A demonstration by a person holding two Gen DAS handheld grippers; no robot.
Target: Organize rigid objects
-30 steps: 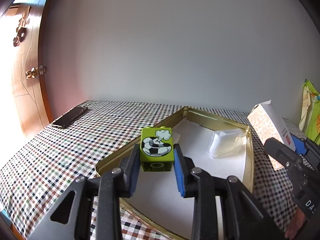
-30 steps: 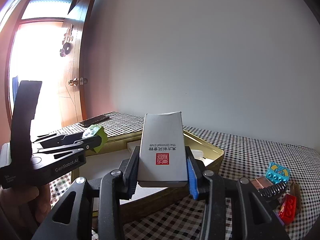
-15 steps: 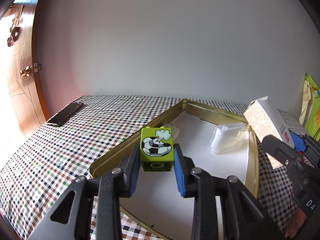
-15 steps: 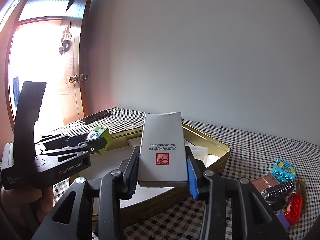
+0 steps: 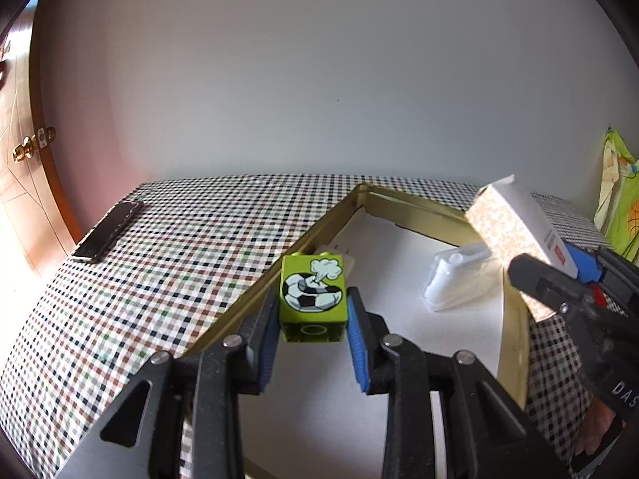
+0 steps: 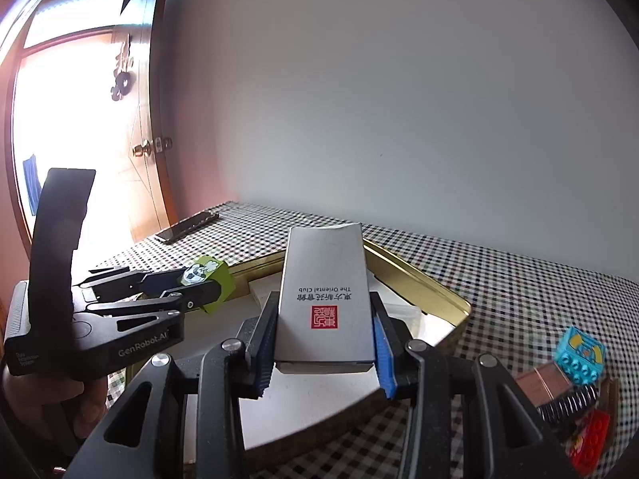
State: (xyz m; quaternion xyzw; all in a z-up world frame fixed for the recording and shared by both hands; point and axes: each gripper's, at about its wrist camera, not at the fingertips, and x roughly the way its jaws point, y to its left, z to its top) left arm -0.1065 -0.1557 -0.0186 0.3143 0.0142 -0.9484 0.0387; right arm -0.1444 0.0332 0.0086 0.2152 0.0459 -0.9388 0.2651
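Observation:
My left gripper (image 5: 312, 321) is shut on a lime-green toy brick (image 5: 312, 299) with a football print, held above the near left rim of a gold tin tray (image 5: 331, 219) with a white floor. In the right wrist view the same brick (image 6: 207, 279) shows in the left gripper (image 6: 187, 293), over the tray's (image 6: 419, 283) left side. My right gripper (image 6: 322, 339) is shut on a grey card box (image 6: 323, 299) with a red seal, above the tray's near edge. The box (image 5: 515, 231) shows at the tray's right rim in the left wrist view, held by the right gripper (image 5: 575, 267).
A clear plastic piece (image 5: 455, 275) lies inside the tray. A dark phone (image 5: 108, 231) rests on the checked tablecloth (image 5: 159, 279) at far left. Loose toy bricks, turquoise (image 6: 579, 355) and red (image 6: 591, 439), and a black spring (image 6: 567, 403) lie right of the tray. A wooden door (image 6: 151, 127) stands open at left.
Both grippers have moved across the table with their loads; the tray and phone now sit further left and lower in both views. Neither grip has changed.

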